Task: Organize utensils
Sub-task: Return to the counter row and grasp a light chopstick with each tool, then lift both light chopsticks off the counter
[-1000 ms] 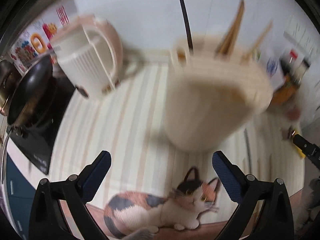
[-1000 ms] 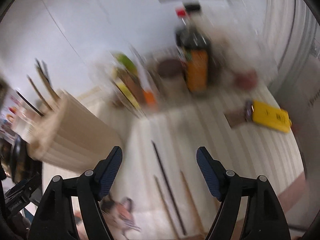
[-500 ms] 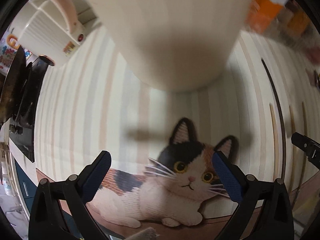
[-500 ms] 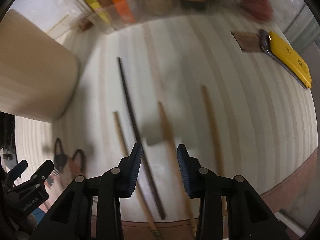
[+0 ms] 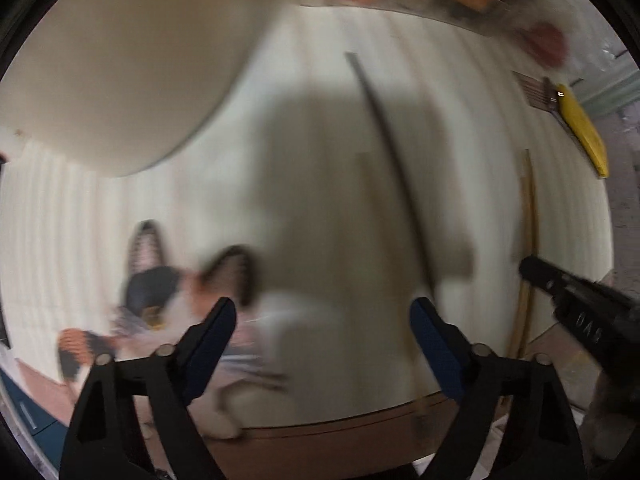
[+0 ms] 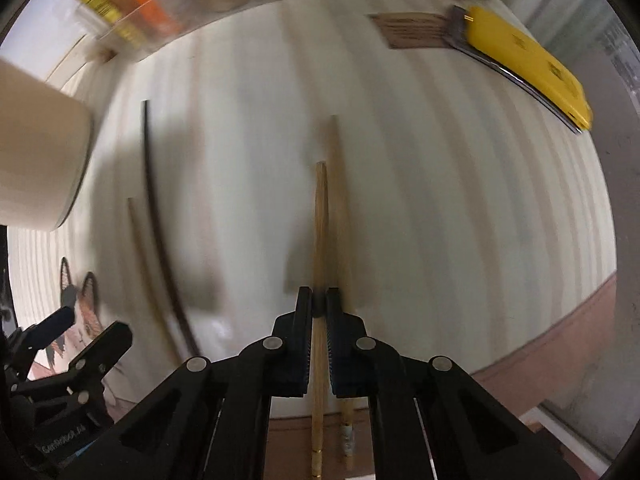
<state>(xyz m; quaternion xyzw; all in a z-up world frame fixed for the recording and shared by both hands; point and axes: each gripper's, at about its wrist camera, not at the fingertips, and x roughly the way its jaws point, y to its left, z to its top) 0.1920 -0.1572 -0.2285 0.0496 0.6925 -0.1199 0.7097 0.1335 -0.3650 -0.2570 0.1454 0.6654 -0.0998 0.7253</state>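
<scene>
My right gripper is shut on a light wooden chopstick, held just above the striped mat. A second wooden chopstick lies on the mat right beside it. A black chopstick and a brown one lie further left. The beige utensil holder stands at the far left. My left gripper is open and empty above the mat, near the black chopstick. The holder fills that view's upper left. The right gripper's tip shows at the right.
A yellow-handled tool lies at the mat's far right. A clear tray of sauce packets and bottles stands at the back. A cat picture is printed on the mat's near left. The mat's brown front edge is close.
My right gripper has closed on the light wooden chopstick and lifted it off the mat. My left gripper has swung right, away from the holder toward the black chopstick.
</scene>
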